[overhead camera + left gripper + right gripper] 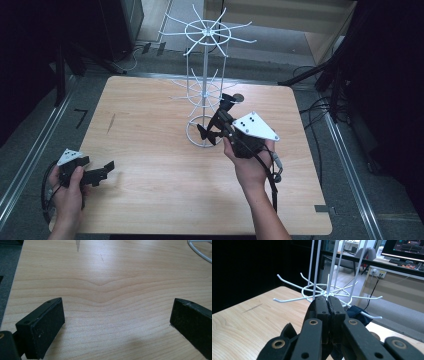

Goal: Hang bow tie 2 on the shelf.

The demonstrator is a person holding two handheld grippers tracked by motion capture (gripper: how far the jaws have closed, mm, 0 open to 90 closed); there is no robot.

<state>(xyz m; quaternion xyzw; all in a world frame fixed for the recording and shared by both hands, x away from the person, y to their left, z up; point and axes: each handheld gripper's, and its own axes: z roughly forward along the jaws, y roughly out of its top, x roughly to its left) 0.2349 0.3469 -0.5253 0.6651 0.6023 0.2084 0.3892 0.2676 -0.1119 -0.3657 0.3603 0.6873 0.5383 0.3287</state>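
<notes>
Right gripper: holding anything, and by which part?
The right gripper is shut on a dark blue cloth beside the white wire rack, pinching what looks like its edge; the exact spot is hidden. The left gripper is open, holding nothing.

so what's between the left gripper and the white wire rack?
Bare wooden tabletop between left gripper and white wire rack, per the high view.

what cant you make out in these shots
- Dark cloth: right gripper view, mostly behind the shut right gripper; whether the jaws pinch it is unclear.
- Rack base: high view, partly covered by that gripper.
- Left gripper: left gripper view, jaws cut off by the edges.
</notes>
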